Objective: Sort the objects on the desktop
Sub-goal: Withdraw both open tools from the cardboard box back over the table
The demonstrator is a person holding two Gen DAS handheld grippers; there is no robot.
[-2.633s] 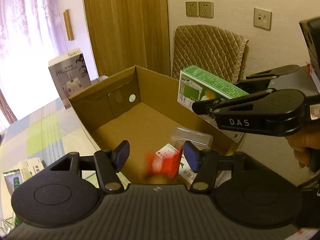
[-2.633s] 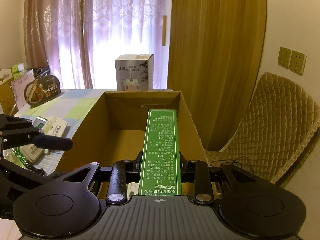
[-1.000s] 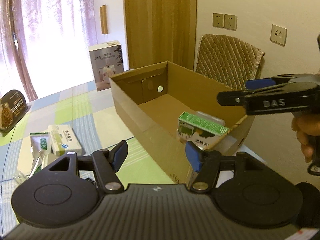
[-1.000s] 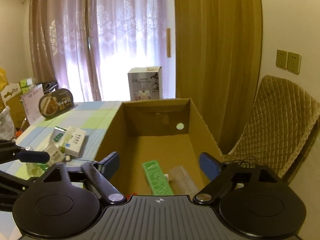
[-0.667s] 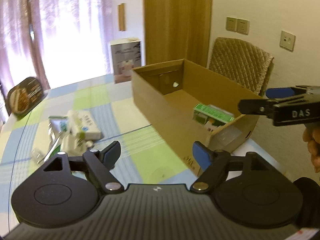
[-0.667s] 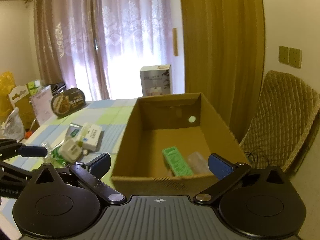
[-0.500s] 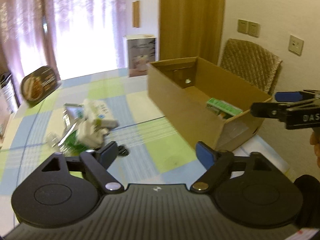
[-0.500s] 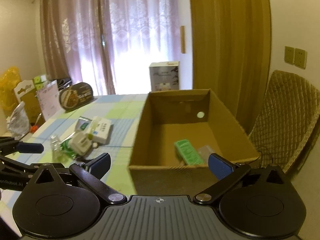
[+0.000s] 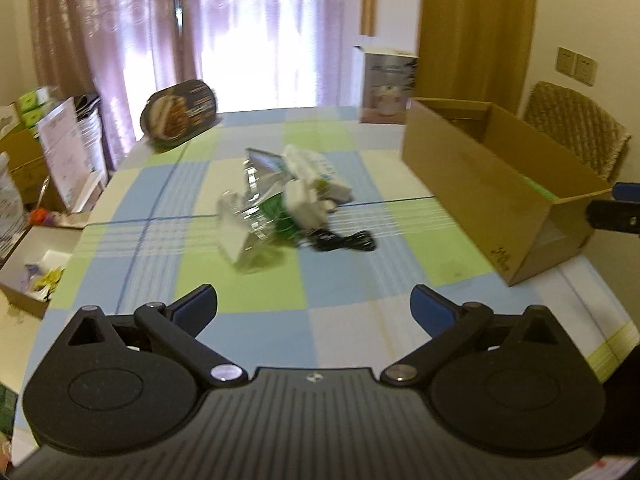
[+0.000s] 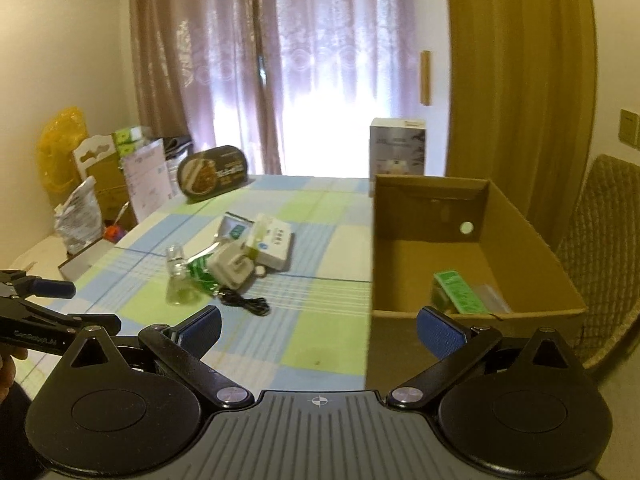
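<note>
Both of my claws are wide open and hold nothing. From the left wrist view, my left claw (image 9: pixel 314 307) hangs over the checked tabletop (image 9: pixel 344 292), with its two blue pads far apart. Ahead of it, in the middle of the tabletop, sits a blurry pile of small things (image 9: pixel 280 204): white boxes, a green packet and something clear. A black cable (image 9: pixel 346 241) lies just beside the pile, on the near side. The cardboard box (image 9: pixel 480 188) stands to the right, well apart from the pile, and the tip of my right claw (image 9: pixel 614 210) pokes in at the right edge, near the box's end. From the right wrist view, my right claw (image 10: pixel 318 330) hangs near the close end of the cardboard box (image 10: pixel 404 216). A green carton (image 10: pixel 460 291) lies inside the box, next to a clear plastic thing (image 10: pixel 490 295). The pile of small things (image 10: pixel 236 256) is to the left on the tabletop (image 10: pixel 320 320), and my left claw (image 10: pixel 36 300) shows at the far left edge.
</note>
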